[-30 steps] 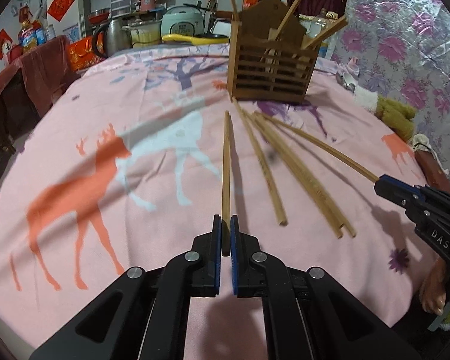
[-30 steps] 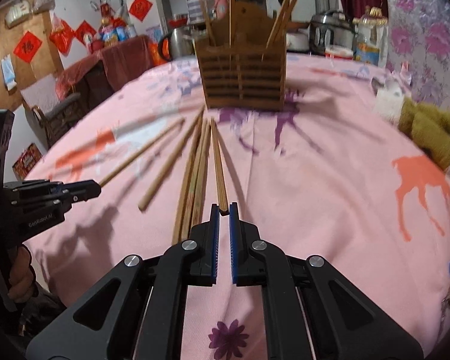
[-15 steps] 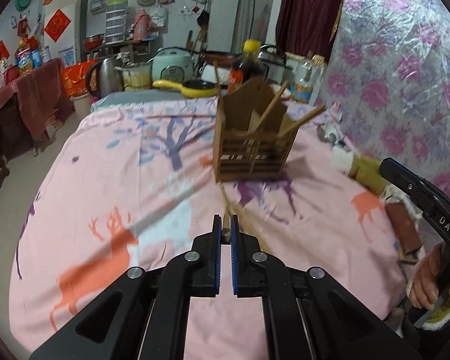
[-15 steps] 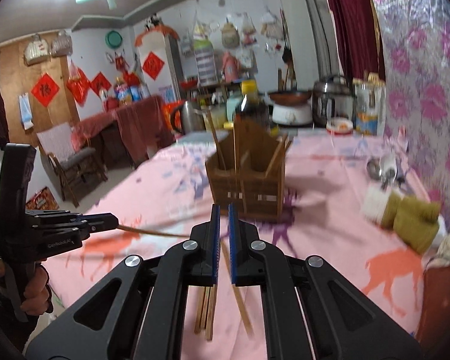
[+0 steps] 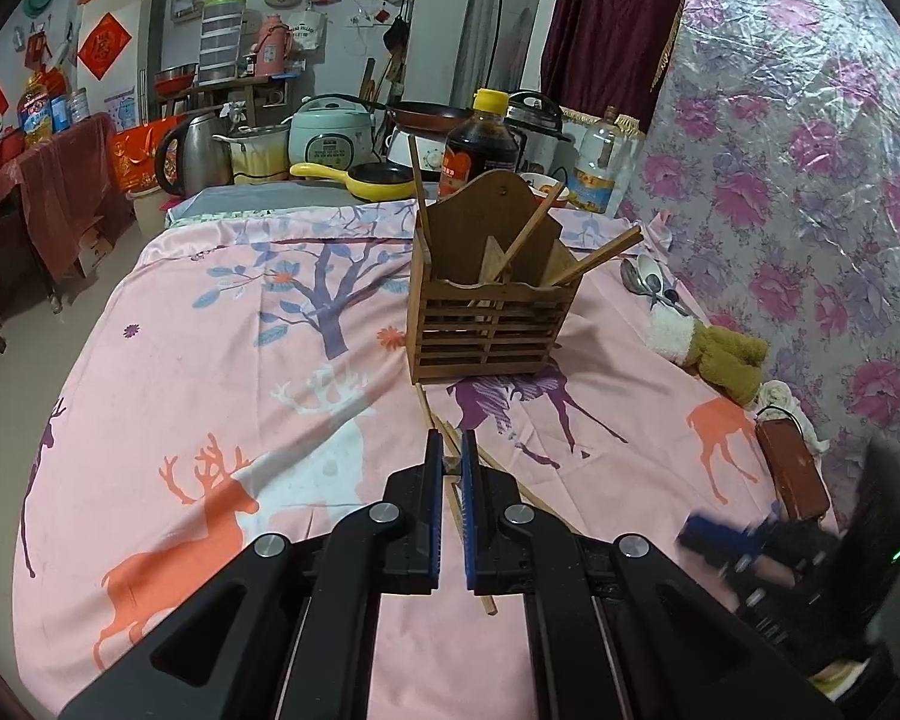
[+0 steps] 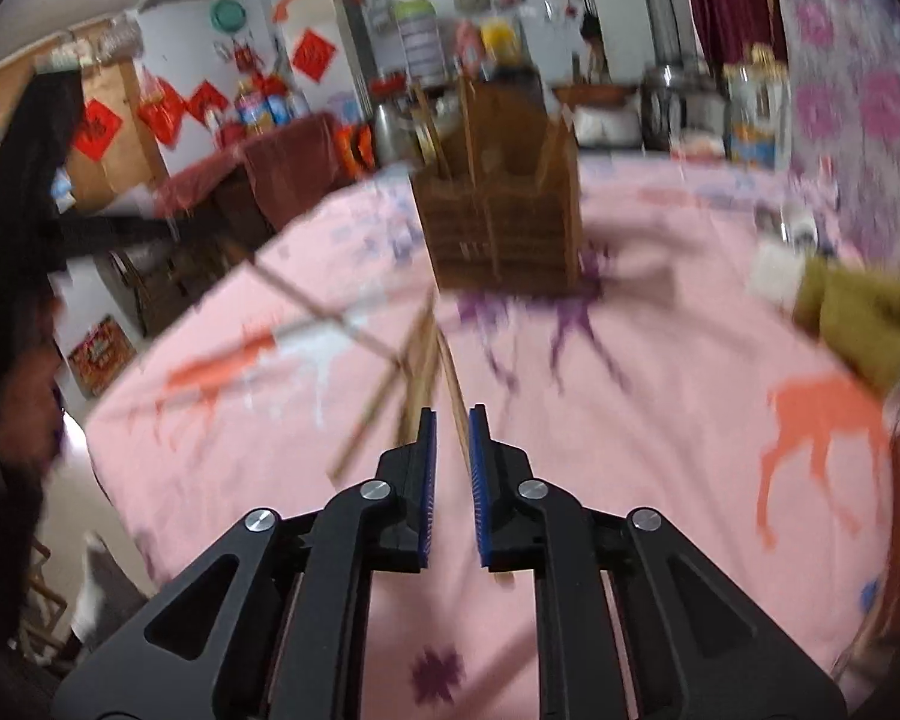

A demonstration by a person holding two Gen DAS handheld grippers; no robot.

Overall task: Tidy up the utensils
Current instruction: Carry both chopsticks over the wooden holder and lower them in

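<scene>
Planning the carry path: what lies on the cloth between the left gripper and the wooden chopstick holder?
In the left wrist view, only loose chopsticks on the pink tablecloth separate the left gripper from the wooden chopstick holder.

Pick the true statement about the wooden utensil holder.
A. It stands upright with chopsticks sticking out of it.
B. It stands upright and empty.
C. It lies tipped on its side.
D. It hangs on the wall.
A: the holder stands upright on the pink cloth, and chopsticks lean out of its top.

Black tongs [image 5: 448,462], blue pads (silver screws).
</scene>
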